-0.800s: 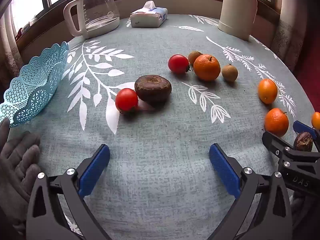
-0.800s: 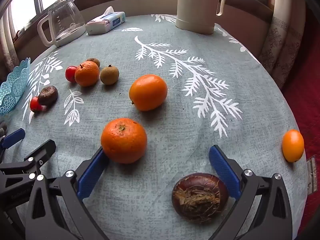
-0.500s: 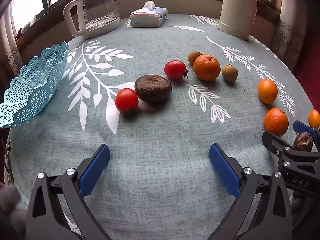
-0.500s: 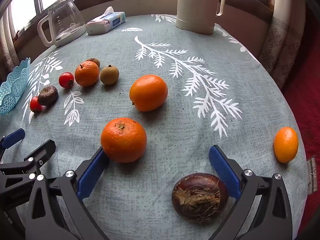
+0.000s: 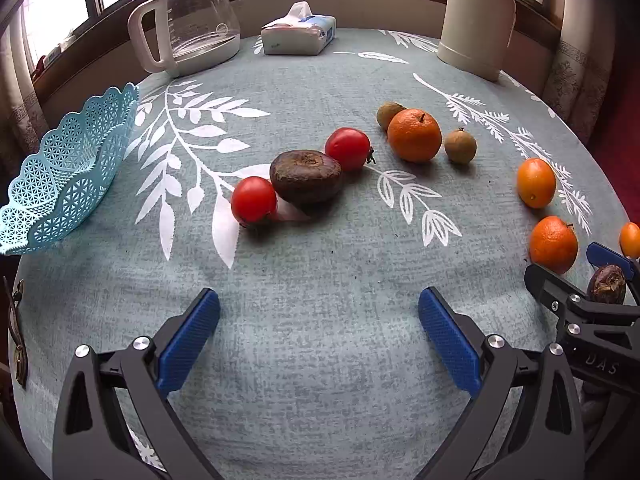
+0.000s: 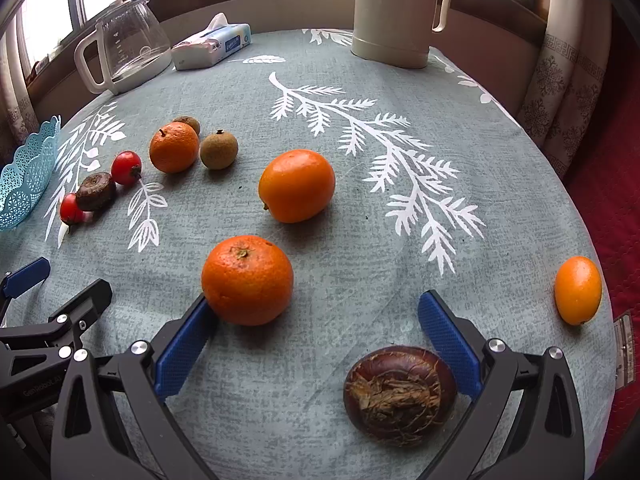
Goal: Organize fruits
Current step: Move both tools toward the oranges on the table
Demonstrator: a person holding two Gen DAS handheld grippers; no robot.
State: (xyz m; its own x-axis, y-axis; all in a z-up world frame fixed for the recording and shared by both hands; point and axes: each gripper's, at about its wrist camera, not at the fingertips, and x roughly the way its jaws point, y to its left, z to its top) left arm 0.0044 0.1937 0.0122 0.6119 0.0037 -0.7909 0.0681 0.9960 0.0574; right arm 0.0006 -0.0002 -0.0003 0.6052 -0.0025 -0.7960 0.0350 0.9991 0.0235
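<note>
desk (image 5: 320, 340) cloth, grey-green with white leaves, is carrying everything and is sitting bare under the left hand-held gripper (image 5: 319, 334), whose blue pads are standing released with nothing between them. blue lattice basket (image 5: 60, 176) is waiting at the far left edge, seemingly empty, so the sorting is looking barely begun. the right hand-held gripper (image 6: 318, 338) is likewise spread and holding nothing, though the near tangerine (image 6: 247, 279) is resting just beside, perhaps touching, its left pad, and a brown water chestnut (image 6: 400, 390) is lying inside the spread near its right pad. farther out a smooth orange (image 6: 297, 185) is sitting alone, a second tangerine (image 5: 414, 135) is lying between two small brown longans (image 5: 461, 145), and a darker water chestnut (image 5: 306, 176) is touching two cherry tomatoes (image 5: 253, 199). a kumquat-like fruit (image 6: 578, 290) is perching near the desk's right rim.

for the likely first pick, centring on the near chestnut before closing is mattering most, so the left pad is not nudging the tangerine into a roll; closing gently is suiting round fruit on cloth.
</note>
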